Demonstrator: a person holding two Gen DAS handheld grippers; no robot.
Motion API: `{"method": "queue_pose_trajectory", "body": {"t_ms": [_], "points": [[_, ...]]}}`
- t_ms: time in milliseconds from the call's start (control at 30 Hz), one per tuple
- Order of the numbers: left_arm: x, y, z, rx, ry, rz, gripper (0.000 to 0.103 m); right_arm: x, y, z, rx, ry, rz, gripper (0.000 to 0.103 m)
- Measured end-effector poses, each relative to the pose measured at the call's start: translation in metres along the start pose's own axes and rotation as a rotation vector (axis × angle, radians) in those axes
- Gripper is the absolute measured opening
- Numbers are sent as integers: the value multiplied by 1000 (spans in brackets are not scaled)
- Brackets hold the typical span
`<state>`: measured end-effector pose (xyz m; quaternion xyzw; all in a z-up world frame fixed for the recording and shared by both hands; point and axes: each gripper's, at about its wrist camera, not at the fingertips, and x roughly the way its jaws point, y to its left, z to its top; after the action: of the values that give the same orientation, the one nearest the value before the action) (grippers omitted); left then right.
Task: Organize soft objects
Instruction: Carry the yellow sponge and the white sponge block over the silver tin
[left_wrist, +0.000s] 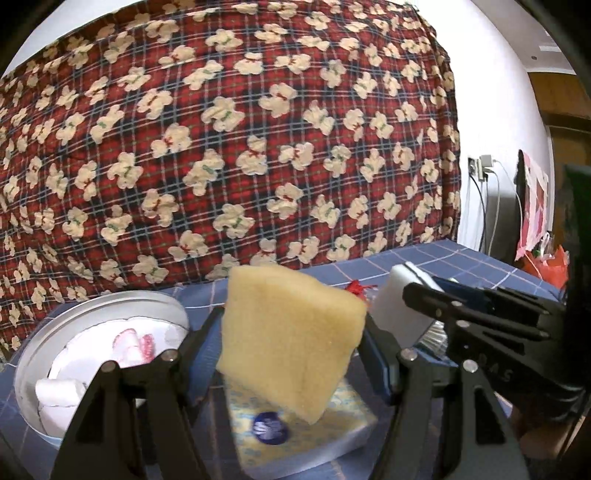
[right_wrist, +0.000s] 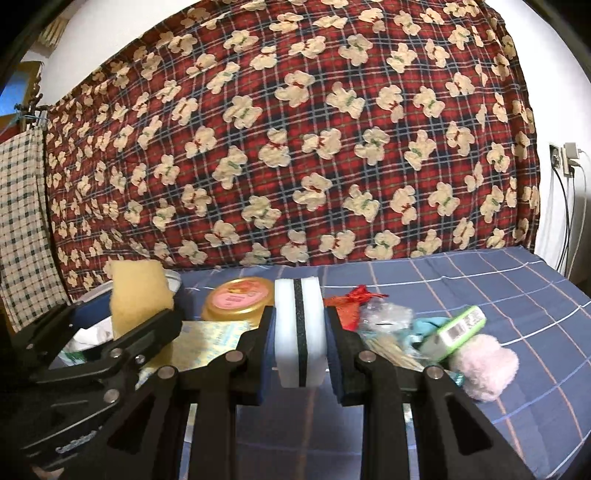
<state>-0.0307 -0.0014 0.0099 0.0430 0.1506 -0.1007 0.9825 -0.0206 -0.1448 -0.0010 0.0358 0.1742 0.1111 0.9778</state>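
My left gripper (left_wrist: 291, 354) is shut on a yellow sponge (left_wrist: 291, 339), held tilted above a tissue pack (left_wrist: 295, 432). To its left stands a round metal tin (left_wrist: 40, 354) with white soft items inside. My right gripper (right_wrist: 300, 343) is shut on a white sponge with a black middle layer (right_wrist: 300, 332), held upright over the blue checked bed sheet (right_wrist: 480, 280). In the left wrist view the right gripper (left_wrist: 417, 295) shows at the right with the white sponge (left_wrist: 399, 310). In the right wrist view the left gripper (right_wrist: 140, 332) with the yellow sponge (right_wrist: 138, 299) shows at the left.
On the sheet right of the right gripper lie a pink fluffy item (right_wrist: 484, 365), a green-edged packet (right_wrist: 454, 328), a clear plastic wrap (right_wrist: 384, 317) and a red pouch (right_wrist: 354, 299). A gold-lidded jar (right_wrist: 236, 301) stands behind. A red teddy-print blanket (right_wrist: 295, 147) hangs at the back.
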Motion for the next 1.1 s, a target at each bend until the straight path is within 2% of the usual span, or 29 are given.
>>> {"method": "queue_pose_trajectory", "body": {"t_ms": [233, 700, 1100], "points": [[-3, 36, 2, -31, -5, 44, 68, 1, 41, 12, -25, -27, 65, 28], [-8, 129, 1, -123, -24, 187, 68, 26, 119, 23, -54, -45, 197, 28], [-9, 177, -4, -189, 0, 289, 68, 56, 163, 25, -51, -20, 259, 28]]}}
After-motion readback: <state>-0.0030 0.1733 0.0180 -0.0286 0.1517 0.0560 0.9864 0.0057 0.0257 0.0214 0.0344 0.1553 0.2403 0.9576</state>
